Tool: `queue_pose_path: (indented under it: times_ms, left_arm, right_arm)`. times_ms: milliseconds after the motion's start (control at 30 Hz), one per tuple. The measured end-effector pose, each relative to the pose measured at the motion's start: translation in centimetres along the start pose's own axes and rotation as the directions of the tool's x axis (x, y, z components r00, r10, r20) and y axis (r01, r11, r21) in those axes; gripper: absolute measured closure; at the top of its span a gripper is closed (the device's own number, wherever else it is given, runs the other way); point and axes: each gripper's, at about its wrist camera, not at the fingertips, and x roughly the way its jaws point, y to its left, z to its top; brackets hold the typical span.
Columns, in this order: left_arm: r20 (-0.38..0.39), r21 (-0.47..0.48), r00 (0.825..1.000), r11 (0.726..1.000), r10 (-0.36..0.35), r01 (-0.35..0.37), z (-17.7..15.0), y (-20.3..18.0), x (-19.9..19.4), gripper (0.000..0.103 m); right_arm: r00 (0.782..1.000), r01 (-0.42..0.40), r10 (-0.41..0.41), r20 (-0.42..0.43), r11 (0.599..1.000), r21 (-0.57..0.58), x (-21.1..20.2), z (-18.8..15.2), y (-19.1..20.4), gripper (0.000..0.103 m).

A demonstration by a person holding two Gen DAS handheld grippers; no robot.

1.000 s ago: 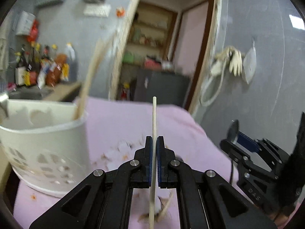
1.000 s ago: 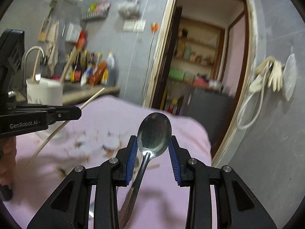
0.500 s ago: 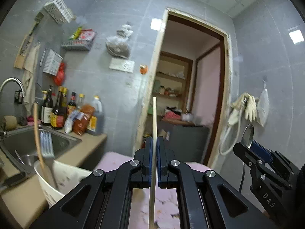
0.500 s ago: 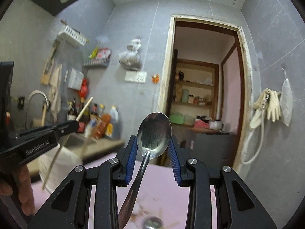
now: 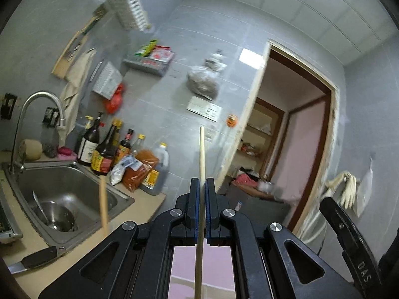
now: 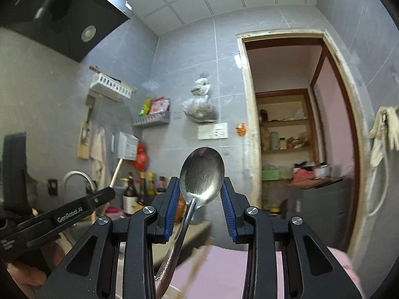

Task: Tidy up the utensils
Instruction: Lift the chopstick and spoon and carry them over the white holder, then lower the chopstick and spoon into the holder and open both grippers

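The left gripper (image 5: 202, 191) is raised up off the table, its two dark pads pressed tight against a single wooden chopstick (image 5: 201, 154). The stick runs straight up between the pads, its blunt tip standing clear above them against the grey tiled wall, its lower length passing down through the gripper frame over the pink cloth (image 5: 214, 269). Seen from the other side, that same gripper (image 6: 104, 194) reaches in from the left with the chopstick (image 6: 116, 172) slanting up out of its tip.

The right gripper (image 6: 200, 204) holds a metal spoon (image 6: 202, 172). The bowl faces the camera and sits above and between the blue-padded fingers (image 6: 173, 206); the handle drops down and to the left through the frame. The pads stand a little way off the bowl on each side, and I cannot see where they actually bear on the spoon. In the left view only a black edge of this gripper (image 5: 349, 239) shows at the lower right.

Below and to the left lies a steel sink (image 5: 64, 194) with a curved tap (image 5: 37, 114), a steel bowl (image 5: 56, 214) in the basin and a black-handled knife (image 5: 35, 259) on the counter beside it. A second wooden stick (image 5: 103, 204) rises in front of the sink, blurred. Sauce bottles (image 5: 107, 149) crowd the counter behind, near the open doorway (image 5: 294, 134).
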Motion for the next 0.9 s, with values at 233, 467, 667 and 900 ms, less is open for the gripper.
queue_pose_path:
  times_ms: [233, 467, 667, 900]
  left_arm:
    - [0.067, -0.047, 0.996, 0.998, 0.054, -0.051, -0.3, 2.1, 0.3, 0.101]
    - [0.122, -0.013, 0.988, 0.996, 0.094, -0.093, -1.6, 2.3, 0.5, 0.101]
    - [0.138, -0.002, 0.984, 0.994, 0.11, -0.111, -2.2, 3.5, 0.4, 0.101]
    - [0.117, -0.038, 0.985, 0.992, 0.128, -0.124, -3.3, 4.6, 0.9, 0.101]
  right_arm:
    - [1.0, -0.015, 0.015, 0.002, 1.0, -0.006, 2.0, -1.7, 1.7, 0.072]
    - [1.0, 0.009, -0.01, -0.019, 0.998, -0.056, 2.7, -4.2, 2.2, 0.072]
    - [0.999, 0.008, -0.011, -0.044, 0.999, -0.053, 2.9, -5.5, 2.1, 0.072]
    - [0.998, 0.012, -0.016, -0.062, 0.998, -0.059, 3.0, -6.8, 2.3, 0.072]
